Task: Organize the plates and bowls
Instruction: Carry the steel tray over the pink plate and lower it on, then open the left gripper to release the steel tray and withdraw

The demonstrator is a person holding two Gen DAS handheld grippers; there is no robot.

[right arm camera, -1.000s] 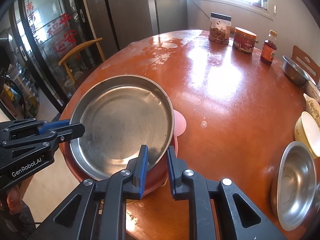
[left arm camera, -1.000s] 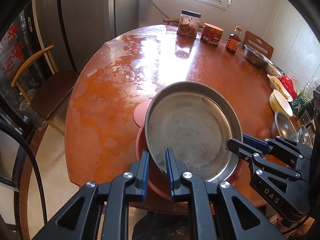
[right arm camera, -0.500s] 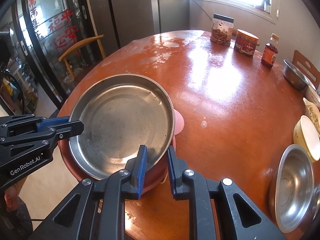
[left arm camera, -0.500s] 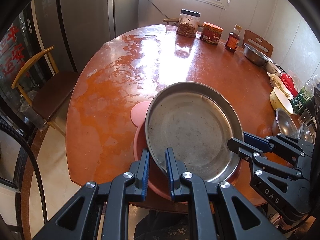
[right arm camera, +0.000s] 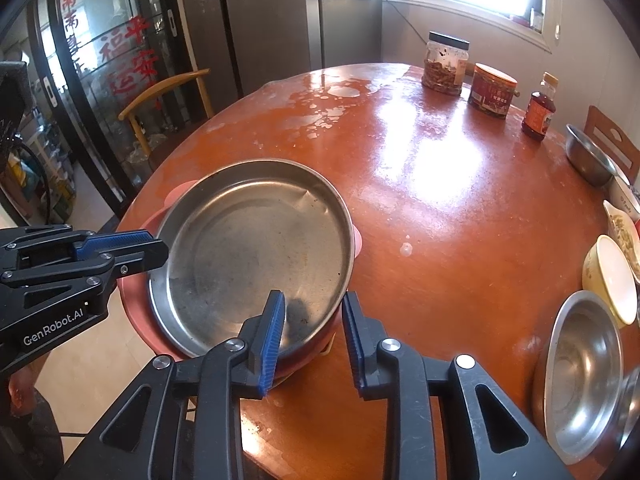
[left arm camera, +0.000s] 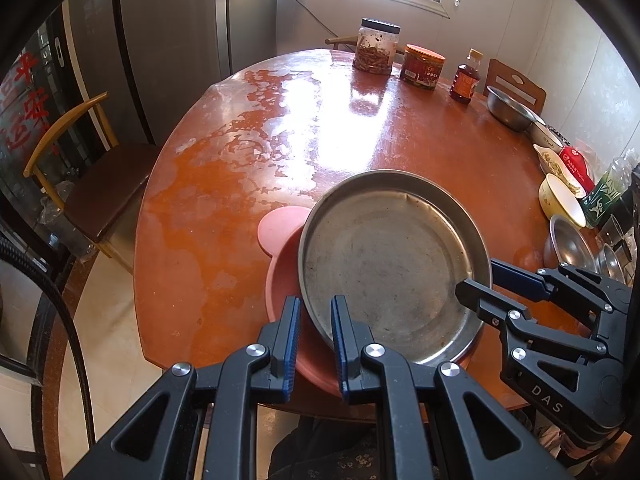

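Note:
A round steel plate (left arm camera: 390, 256) lies on a pink plate (left arm camera: 282, 272) near the front edge of the round wooden table (left arm camera: 240, 168). My left gripper (left arm camera: 314, 320) is narrowly apart astride the steel plate's left rim. My right gripper (right arm camera: 314, 316) is open, its jaws wide on either side of the steel plate's (right arm camera: 256, 256) near right rim; it also shows in the left wrist view (left arm camera: 478, 282). The pink plate (right arm camera: 134, 300) sticks out underneath.
Steel bowls (right arm camera: 582, 372) (right arm camera: 588, 156) and yellow ceramic bowls (right arm camera: 614, 280) line the table's right side. Two jars (right arm camera: 446, 62) (right arm camera: 492, 90) and a sauce bottle (right arm camera: 540, 110) stand at the far edge. A wooden chair (left arm camera: 84, 176) stands left of the table.
My right gripper has opened and let go of the steel plate's rim. The left gripper's gap has widened a little. The steel plate has settled onto the pink plate.

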